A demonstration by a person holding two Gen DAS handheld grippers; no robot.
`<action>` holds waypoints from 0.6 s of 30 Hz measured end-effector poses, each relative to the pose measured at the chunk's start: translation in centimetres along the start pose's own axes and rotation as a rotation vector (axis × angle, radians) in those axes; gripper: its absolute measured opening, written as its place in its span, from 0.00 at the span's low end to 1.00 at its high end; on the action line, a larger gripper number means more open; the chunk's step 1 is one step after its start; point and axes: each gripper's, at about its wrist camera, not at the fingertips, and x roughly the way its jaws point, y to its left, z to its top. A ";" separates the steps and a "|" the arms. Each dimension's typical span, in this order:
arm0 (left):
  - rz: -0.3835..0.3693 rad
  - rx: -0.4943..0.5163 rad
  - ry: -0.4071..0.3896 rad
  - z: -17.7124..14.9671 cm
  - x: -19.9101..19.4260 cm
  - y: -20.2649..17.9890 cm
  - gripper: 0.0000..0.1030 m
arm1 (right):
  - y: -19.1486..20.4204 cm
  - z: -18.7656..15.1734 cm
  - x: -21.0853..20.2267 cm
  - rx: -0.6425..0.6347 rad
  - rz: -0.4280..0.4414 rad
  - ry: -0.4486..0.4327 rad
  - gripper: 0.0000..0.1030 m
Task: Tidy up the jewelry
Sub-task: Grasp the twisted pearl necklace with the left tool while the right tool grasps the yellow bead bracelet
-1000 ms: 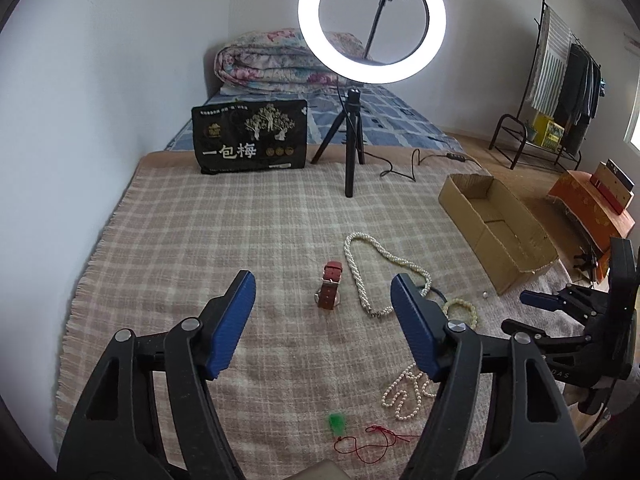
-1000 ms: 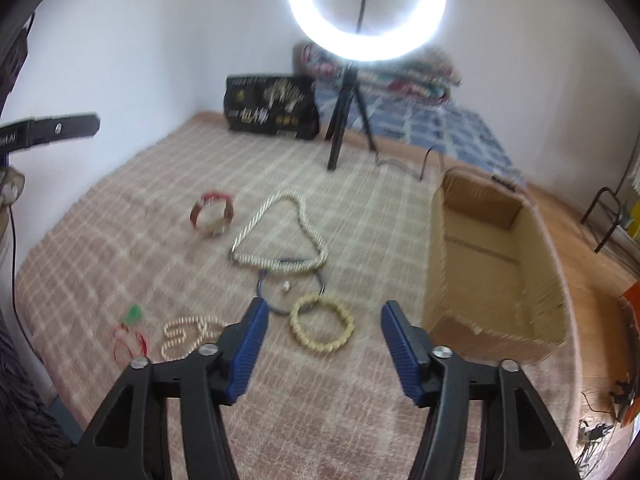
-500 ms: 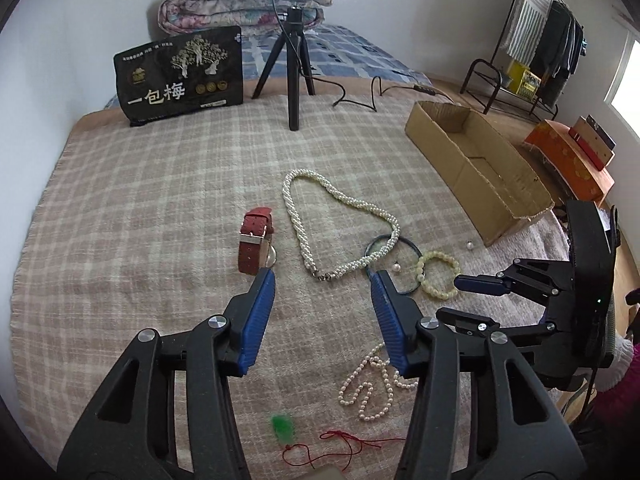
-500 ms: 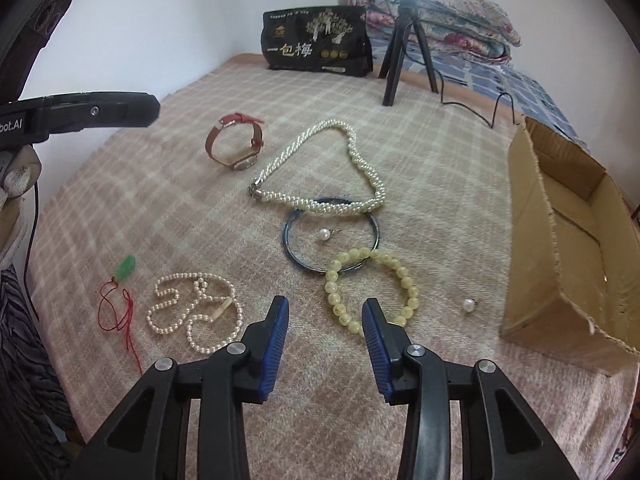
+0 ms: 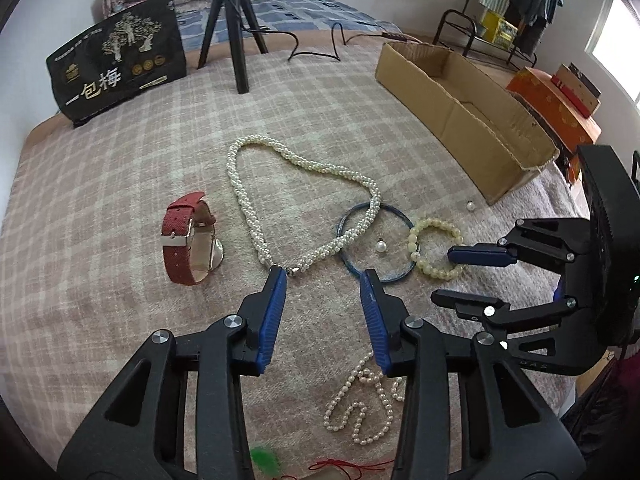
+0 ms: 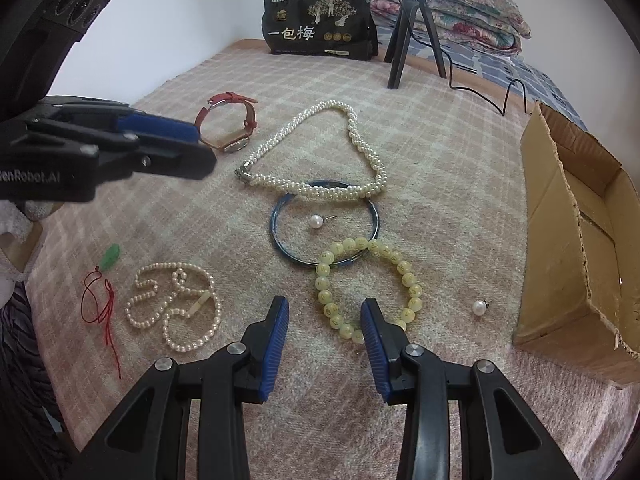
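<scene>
Jewelry lies on a plaid blanket [image 5: 100, 184]. A twisted pearl necklace [image 5: 256, 200] [image 6: 352, 128] has its clasp just ahead of my open, empty left gripper [image 5: 323, 276]. A red watch [image 5: 188, 240] [image 6: 230, 120] stands to its left. A blue bangle [image 5: 394, 212] [image 6: 282, 240] rings a pearl earring [image 6: 316, 222]. A yellow bead bracelet [image 6: 404, 268] [image 5: 434, 224] lies just ahead of my open, empty right gripper [image 6: 325, 304]. A loose pearl strand [image 6: 176, 312] [image 5: 360, 404], a red cord with green pendant [image 6: 100, 292] and a second pearl earring [image 6: 479, 307] lie nearby.
An open cardboard box [image 5: 460, 100] [image 6: 576, 232] lies at the right. A ring-light tripod [image 5: 236, 28] [image 6: 412, 28] and a black printed bag [image 5: 116, 60] [image 6: 320, 24] stand at the back. A clothes rack [image 5: 516, 4] stands beyond the bed.
Both grippers have tilted down and moved closer to the jewelry. Their jaws have narrowed from a second ago but stay open.
</scene>
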 end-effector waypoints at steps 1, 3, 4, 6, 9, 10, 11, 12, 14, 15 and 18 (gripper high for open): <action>-0.002 0.014 0.004 0.2 0.2 -0.1 0.38 | -0.1 0.0 0.0 0.003 -0.001 0.001 0.36; -0.003 0.041 0.003 0.5 0.3 -0.2 0.38 | -0.4 -0.1 0.0 0.011 0.003 0.001 0.36; -0.009 0.055 0.006 0.6 0.5 -0.2 0.38 | -0.5 -0.2 0.1 0.012 0.007 0.002 0.36; -0.027 0.093 0.025 0.8 1.0 -0.3 0.38 | -0.5 -0.2 0.2 0.006 0.006 0.006 0.36; -0.039 0.200 0.066 1.3 1.9 -0.9 0.37 | -0.4 -0.1 0.3 -0.005 -0.001 0.012 0.36; -0.042 0.229 0.076 1.4 2.2 -0.9 0.37 | -0.3 0.1 0.4 -0.010 -0.005 0.016 0.36; -0.043 0.256 0.086 1.6 2.4 -0.9 0.37 | -0.2 0.2 0.4 -0.014 -0.009 0.019 0.36; -0.040 0.278 0.095 1.8 2.7 -0.7 0.37 | -0.1 0.3 0.5 -0.019 -0.012 0.023 0.36; -0.052 0.287 0.121 2.3 3.3 0.0 0.30 | 0.1 0.3 0.5 -0.028 -0.015 0.030 0.36; -0.062 0.288 0.133 2.5 3.5 0.3 0.30 | 0.2 0.3 0.5 -0.031 -0.016 0.034 0.36; -0.051 0.335 0.158 2.7 4.4 0.6 0.30 | 0.4 0.2 0.6 -0.045 -0.023 0.046 0.36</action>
